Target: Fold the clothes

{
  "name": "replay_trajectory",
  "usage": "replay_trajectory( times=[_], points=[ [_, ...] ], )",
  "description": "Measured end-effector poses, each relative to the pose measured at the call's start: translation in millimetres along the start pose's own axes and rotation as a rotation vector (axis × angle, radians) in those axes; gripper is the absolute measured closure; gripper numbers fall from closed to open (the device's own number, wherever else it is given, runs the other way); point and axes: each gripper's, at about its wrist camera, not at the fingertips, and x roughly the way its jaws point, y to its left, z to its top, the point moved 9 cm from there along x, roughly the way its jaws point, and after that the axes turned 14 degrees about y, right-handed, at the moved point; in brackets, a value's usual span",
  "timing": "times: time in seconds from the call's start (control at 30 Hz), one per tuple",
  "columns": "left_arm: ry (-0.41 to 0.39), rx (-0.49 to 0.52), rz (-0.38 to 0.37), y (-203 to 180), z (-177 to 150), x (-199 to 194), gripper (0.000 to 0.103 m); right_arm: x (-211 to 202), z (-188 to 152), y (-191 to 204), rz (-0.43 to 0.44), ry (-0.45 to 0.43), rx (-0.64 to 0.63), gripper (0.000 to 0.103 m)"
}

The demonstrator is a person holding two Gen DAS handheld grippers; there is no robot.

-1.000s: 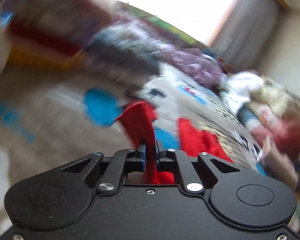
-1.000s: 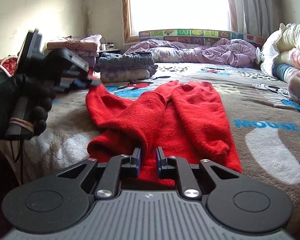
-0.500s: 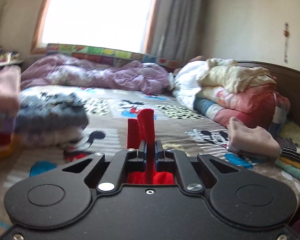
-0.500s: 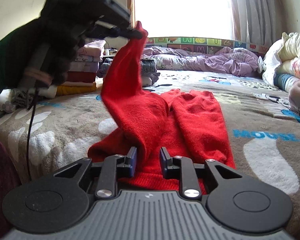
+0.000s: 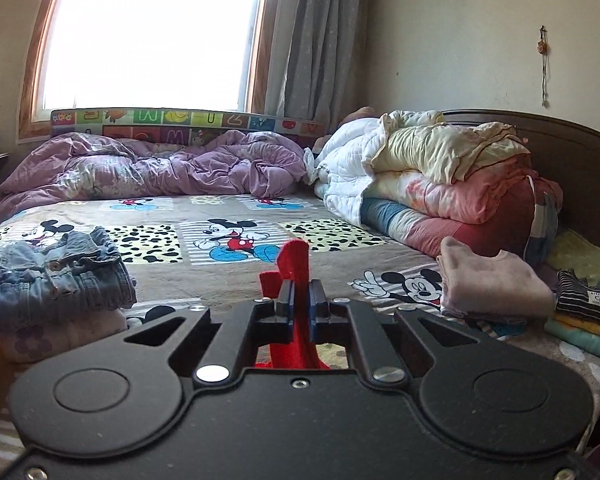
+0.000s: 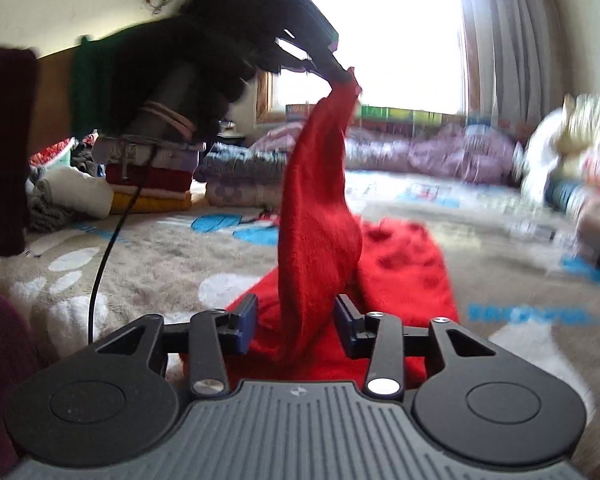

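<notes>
Up near the window light, the left gripper [image 6: 342, 74] pinches one end of the red garment [image 6: 320, 216] tight between its jaws, lifting it well clear of the bed [image 6: 500, 256]. Its lower part lies bunched on the blanket between the right gripper's [image 6: 296, 322] jaws, which have just been opening and seem, through blur, not to press it. Bare blanket lies to the right.

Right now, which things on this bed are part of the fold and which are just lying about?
In the job:
- red garment, one end lifted
- left gripper, shut on it
- right gripper, jaws just opened, garment between them

Lying about:
- folded jeans
- purple duvet
- stacked quilts
- pink folded top
</notes>
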Motion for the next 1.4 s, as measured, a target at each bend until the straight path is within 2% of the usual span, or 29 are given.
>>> replay_trajectory(
  times=[0.13, 0.23, 0.33, 0.43, 0.5, 0.77, 1.13, 1.27, 1.4],
  points=[
    [0.024, -0.002, -0.013, 2.6, -1.4, 12.1, 0.099, -13.3, 8.5, 23.1, -0.074, -0.124, -0.169, 0.054],
    [0.037, -0.007, -0.023, 4.6, -4.7, 17.4, 0.099, -12.2, 5.9, 51.3, -0.020, -0.146, -0.310, 0.059],
    [0.042, -0.014, -0.031, 6.3, -4.0, 20.7, 0.099, -1.4, -6.6, 71.0, 0.044, -0.084, -0.387, 0.059],
    [0.043, -0.025, -0.033, 8.8, 0.4, 24.8, 0.099, 18.6, -26.7, 80.2, 0.090, 0.059, -0.437, 0.058],
    [0.047, -0.030, -0.034, 10.7, 2.8, 29.0, 0.099, 22.9, -32.9, 79.6, 0.091, 0.094, -0.433, 0.057],
    [0.087, -0.034, -0.022, 21.0, 4.5, 54.9, 0.100, 20.1, -35.3, 80.0, 0.082, 0.112, -0.399, 0.053],
    [0.173, -0.104, -0.020, 63.6, -24.8, 100.8, 0.100, 18.8, -39.2, 85.3, 0.055, 0.104, -0.447, 0.049],
    [0.205, -0.135, -0.061, 73.8, -36.2, 119.7, 0.100, 19.7, -41.8, 85.0, 0.062, 0.112, -0.441, 0.048],
    [0.192, -0.205, -0.155, 81.9, -44.5, 128.6, 0.100, 19.4, -41.2, 84.0, 0.069, 0.115, -0.437, 0.048]
  ],
)
